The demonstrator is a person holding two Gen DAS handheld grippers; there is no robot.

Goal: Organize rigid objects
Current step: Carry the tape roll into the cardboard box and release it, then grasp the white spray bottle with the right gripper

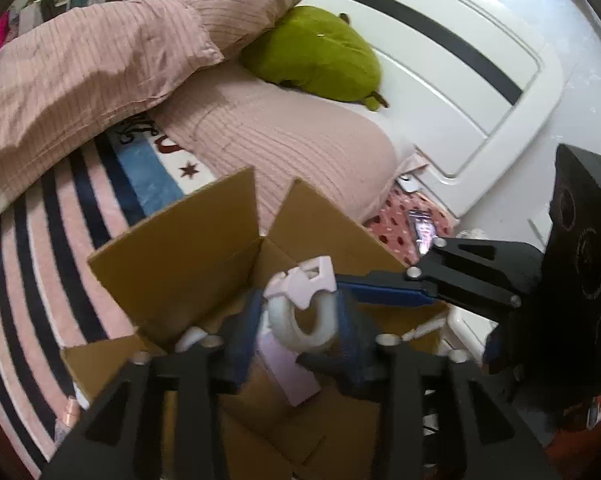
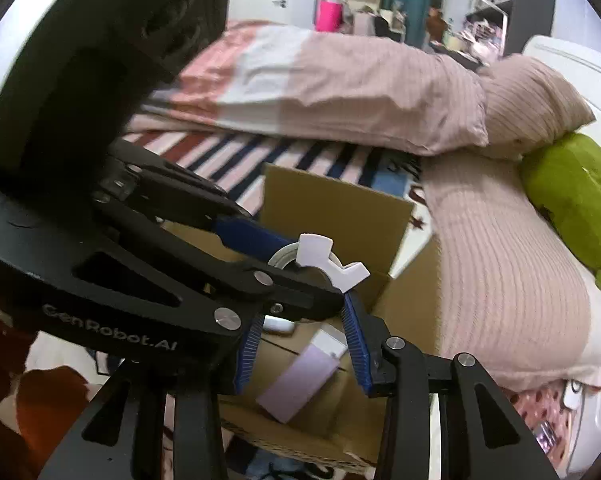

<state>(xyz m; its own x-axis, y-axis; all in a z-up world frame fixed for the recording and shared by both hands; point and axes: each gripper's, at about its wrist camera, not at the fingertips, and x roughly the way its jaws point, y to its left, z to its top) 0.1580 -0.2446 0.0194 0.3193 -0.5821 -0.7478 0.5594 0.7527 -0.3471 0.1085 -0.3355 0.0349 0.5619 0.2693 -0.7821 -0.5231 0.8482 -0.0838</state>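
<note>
Cardboard box [image 1: 172, 264]: open, flaps up, sits on the bed's near edge against a striped blanket [image 1: 60, 220]. Already holds a lilac carton [image 2: 296, 380] and a small white item [image 2: 278, 326].
Task item: white tape dispenser [image 1: 300, 280], roll w/ pale clip-on cutter, hangs above the box opening, clear of the contents.
L gripper [image 1: 300, 316]: part closed, blue pads on either side of the roll, item carried off the surface. Judged a firm grip.
R gripper [image 2: 302, 320]: jaws part open, nothing seen betw. the pads; only box contents show through the gap. Hovers just beside the L gripper, over the same box.
Step in hand: judged the drop-off, dispenser brought over the box and not yet let go.
Next move needs: lower L gripper into free floor space beside the lilac carton, then spread the pads. The cutter sticks out, so it could catch a flap or a finger of the R gripper; R should give room first.
L wrist view only: roll seated betw. both pads; headboard [image 1: 460, 80]; small foil tube [image 1: 422, 232] on red-dotted cloth past the box.
R wrist view only: dispenser side-on w/ cutter profile; lilac carton's full length; shelves and pink tub [image 2: 327, 14] at the room's far end.
Both views: pink ribbed duvet [image 1: 300, 140], green plush [image 1: 316, 52].
Not clear: how much box floor is free; blur and fingers hide part.
</note>
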